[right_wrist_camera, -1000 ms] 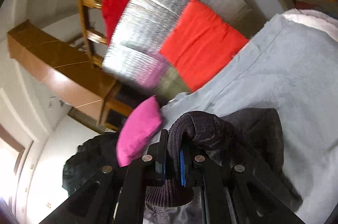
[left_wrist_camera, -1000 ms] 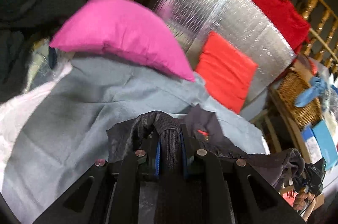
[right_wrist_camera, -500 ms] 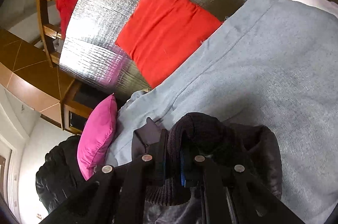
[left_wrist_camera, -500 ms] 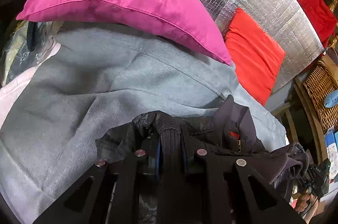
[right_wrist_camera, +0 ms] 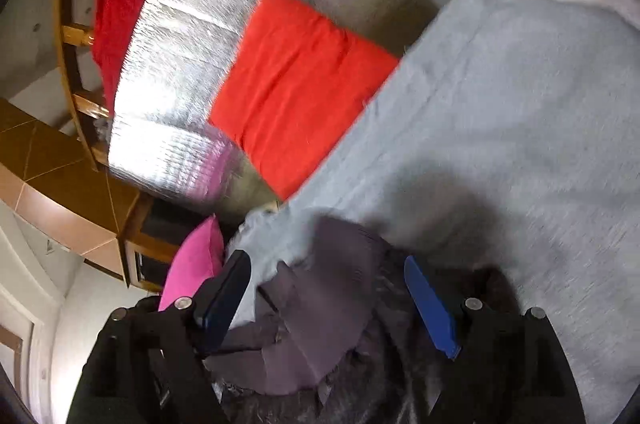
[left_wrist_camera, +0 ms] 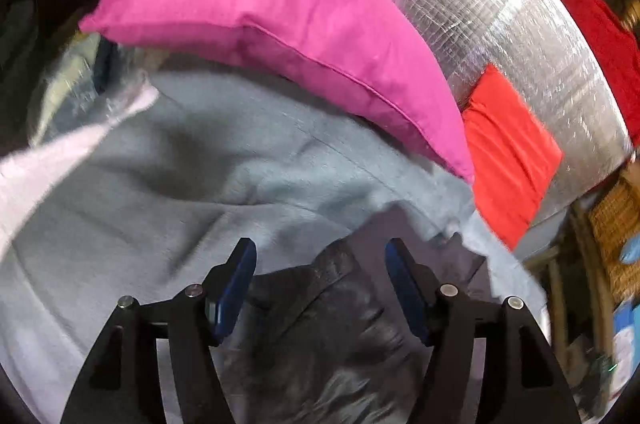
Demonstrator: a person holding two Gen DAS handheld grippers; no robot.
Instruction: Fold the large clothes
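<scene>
The dark jacket (left_wrist_camera: 332, 336) lies crumpled on the grey blanket (left_wrist_camera: 168, 184), and everything else is placed from it. The left gripper (left_wrist_camera: 320, 256) sits just over the jacket with its blue-padded fingers (left_wrist_camera: 234, 288) spread wide apart; a ribbed dark edge of the jacket runs up between them, though blur hides whether it touches either pad. Beyond the jacket, a pink cushion (left_wrist_camera: 280, 36) rests on the blanket, with a red cushion (left_wrist_camera: 508, 156) leaning on a silver foil sheet (left_wrist_camera: 500, 24) further off. In the right wrist view the right gripper (right_wrist_camera: 326, 264) is likewise splayed open, the jacket (right_wrist_camera: 332, 304) bunched between and beneath its fingers (right_wrist_camera: 430, 308), gripped by neither
</scene>
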